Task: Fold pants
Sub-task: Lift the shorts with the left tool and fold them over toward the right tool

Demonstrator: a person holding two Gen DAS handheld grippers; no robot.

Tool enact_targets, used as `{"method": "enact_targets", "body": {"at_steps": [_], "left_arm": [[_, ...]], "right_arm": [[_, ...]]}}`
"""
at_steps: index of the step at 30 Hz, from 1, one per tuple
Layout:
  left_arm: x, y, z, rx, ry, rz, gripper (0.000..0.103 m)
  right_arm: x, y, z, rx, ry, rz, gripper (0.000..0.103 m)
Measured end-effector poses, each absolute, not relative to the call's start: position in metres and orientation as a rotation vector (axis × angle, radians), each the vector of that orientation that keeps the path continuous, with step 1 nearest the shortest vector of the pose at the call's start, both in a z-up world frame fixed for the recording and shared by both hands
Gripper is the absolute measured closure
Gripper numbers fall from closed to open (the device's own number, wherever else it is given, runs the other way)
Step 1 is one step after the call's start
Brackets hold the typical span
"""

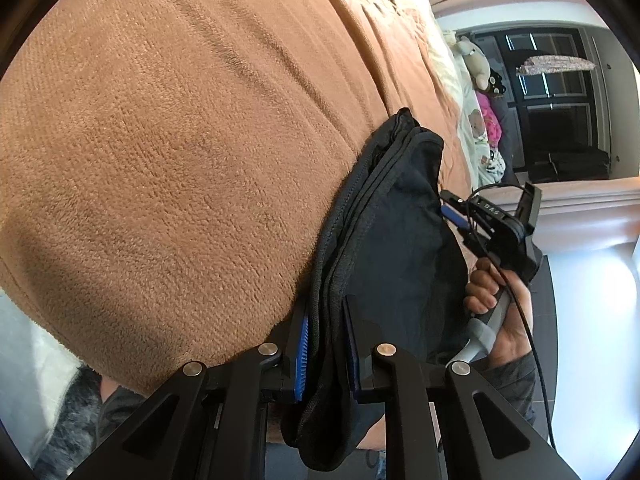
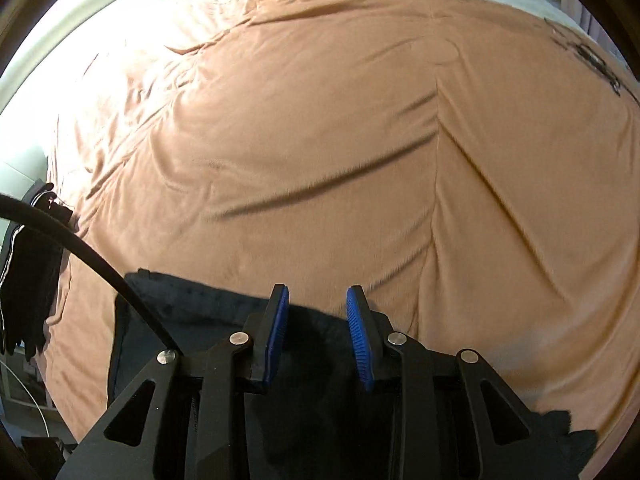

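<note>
The dark navy pants hang bunched in several layers against the tan blanket. My left gripper is shut on their layered edge, with fabric pinched between the blue pads. My right gripper shows at the pants' far side, held by a hand; its jaws are hidden there. In the right wrist view my right gripper stands open, and the pants lie under and between its fingers on the blanket.
The tan blanket covers a wide bed. Another dark garment with white stripes hangs off the bed's left edge. Stuffed toys and pillows lie at the head. A dark window and tiled floor are beyond.
</note>
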State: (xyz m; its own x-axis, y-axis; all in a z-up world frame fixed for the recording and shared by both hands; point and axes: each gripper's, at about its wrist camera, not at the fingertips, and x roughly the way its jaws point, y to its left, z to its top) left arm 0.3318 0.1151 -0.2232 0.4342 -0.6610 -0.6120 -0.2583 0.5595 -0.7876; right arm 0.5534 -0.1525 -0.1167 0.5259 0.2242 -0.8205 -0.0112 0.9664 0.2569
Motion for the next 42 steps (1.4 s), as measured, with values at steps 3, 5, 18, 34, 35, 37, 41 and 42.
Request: {"method": "enact_targets", "body": {"at_steps": [3, 5, 18, 34, 35, 37, 41, 42], "left_arm": [[0.332, 0.115, -0.223, -1.001, 1.13, -0.317, 0.084], [0.332, 0.115, -0.222, -0.996, 1.128, -0.317, 0.084], [0.33, 0.108, -0.223, -0.972, 1.155, -0.376, 0.084], [0.33, 0.107, -0.201, -0.973, 1.112, -0.423, 0.096], [0.331, 0.106, -0.197, -0.973, 1.103, -0.43, 0.096], [0.332, 0.105, -0.188, -0.974, 1.084, -0.449, 0.096], [0.337, 0.096, -0.17, -0.964, 1.062, -0.488, 0.096], [0.338, 0.093, -0.166, -0.957, 1.059, -0.495, 0.096]], "right_arm": [[0.539, -0.151, -0.103, 0.242, 0.975, 0.18, 0.075], [0.528, -0.156, -0.097, 0.242, 0.967, 0.192, 0.075], [0.446, -0.14, -0.129, 0.194, 0.997, 0.223, 0.075], [0.36, -0.133, -0.135, 0.241, 0.979, 0.207, 0.075], [0.356, -0.132, -0.136, 0.245, 0.982, 0.211, 0.075], [0.349, -0.129, -0.139, 0.248, 0.986, 0.215, 0.075], [0.333, -0.133, -0.144, 0.283, 0.983, 0.221, 0.075], [0.33, -0.134, -0.144, 0.284, 0.982, 0.225, 0.075]]}}
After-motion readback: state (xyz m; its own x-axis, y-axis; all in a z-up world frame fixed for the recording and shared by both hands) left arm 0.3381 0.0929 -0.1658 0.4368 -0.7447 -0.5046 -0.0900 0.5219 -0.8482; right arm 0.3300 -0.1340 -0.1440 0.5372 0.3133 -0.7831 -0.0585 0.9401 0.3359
